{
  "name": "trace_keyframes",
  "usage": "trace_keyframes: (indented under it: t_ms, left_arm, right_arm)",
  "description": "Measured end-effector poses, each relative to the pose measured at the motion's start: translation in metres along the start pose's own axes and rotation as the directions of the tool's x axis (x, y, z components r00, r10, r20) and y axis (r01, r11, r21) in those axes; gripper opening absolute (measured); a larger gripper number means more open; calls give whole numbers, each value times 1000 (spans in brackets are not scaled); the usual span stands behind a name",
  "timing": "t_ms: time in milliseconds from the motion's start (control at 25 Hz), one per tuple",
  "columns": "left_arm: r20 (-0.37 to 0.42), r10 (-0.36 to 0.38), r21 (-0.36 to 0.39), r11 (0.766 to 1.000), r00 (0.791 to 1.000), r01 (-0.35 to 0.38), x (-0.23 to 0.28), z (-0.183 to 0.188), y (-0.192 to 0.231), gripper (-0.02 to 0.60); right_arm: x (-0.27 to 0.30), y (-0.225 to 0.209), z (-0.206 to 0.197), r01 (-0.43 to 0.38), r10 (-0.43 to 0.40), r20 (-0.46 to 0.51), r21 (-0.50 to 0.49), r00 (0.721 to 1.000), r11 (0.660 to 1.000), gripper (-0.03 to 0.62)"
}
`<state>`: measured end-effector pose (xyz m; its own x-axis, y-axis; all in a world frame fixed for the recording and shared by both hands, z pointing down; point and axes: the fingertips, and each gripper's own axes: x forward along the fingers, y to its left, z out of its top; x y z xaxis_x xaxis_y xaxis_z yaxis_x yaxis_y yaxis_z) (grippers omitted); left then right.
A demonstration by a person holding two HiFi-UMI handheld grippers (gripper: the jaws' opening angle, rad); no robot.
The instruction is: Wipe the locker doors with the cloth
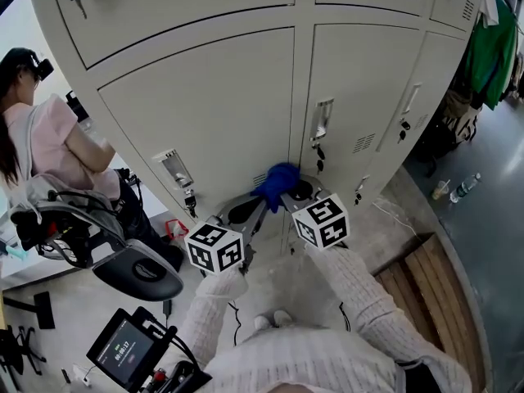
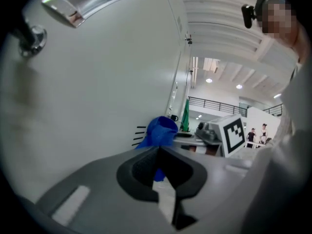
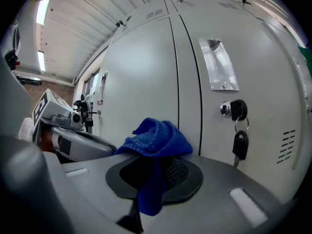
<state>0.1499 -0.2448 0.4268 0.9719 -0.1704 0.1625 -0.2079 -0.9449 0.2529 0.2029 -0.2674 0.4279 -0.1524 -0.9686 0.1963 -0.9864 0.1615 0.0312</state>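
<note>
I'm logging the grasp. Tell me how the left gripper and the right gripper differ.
The right gripper has the blue cloth bunched over its tongs, a tail hanging between them; the left gripper shows only a sliver of blue between its tongs. The right gripper points at the seam between two locker doors; the left gripper at one door's panel. Both have tongs closed.

No word, number or brand can be read in any view. In the head view, the screen (image 1: 124,352) at the lower left of the frame shows a few pale characters, too small to make out. The left cube (image 1: 214,248) and the right cube (image 1: 321,221), both near the lower middle of that frame, carry black-and-white square markers, which are block patterns and not letters. 1 such marker also shows at the right of the left gripper view.
</note>
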Motion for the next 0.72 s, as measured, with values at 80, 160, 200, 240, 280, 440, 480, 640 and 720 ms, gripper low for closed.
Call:
trace_keyframes:
  t_ms: [80,160,200,240,280,440,480,640,720]
  left_arm:
    - [-17,5,-13,1000,1000,-5,1,-8,1,5]
    - [-25,5,-17,1000,1000,-6,1,-12,1,4]
    - [-28,6,-18,1000,1000,-7,1,-14,1,4]
    - [-32,9,-20,1000,999,-10,0,-16,2,5]
    - [-35,13,-24,1000,999,-14,0,-18,3,4]
    - [-49,19,-43,999,999,-21,-2,-26,7,5]
    - [-50,22,-43,999,998,-24,-3,-27,9,5]
    - [-52,40,-40,998,998,-42,-5,-27,11,4]
    - [-58,37,-36,999,998,-39,-2,-26,6,5]
  right_arm:
    - [2,0,-10,1,-1,-26,8,1000,1000,52]
    - [4,0,-18,5,-4,-51,11,999,1000,52]
    - [4,-1,-22,7,-6,-64,14,998,1000,52]
    - [5,-1,-26,9,-7,-77,19,997,1000,52]
    - [6,-1,-30,10,-8,-88,27,996,1000,52]
    - [9,-2,-39,17,-11,-101,54,995,998,52]
    - [9,-2,-39,18,-13,-99,55,995,998,52]
    - [9,-2,-39,18,-12,-97,57,995,998,52]
    - [8,-3,-39,21,-15,-100,59,995,998,52]
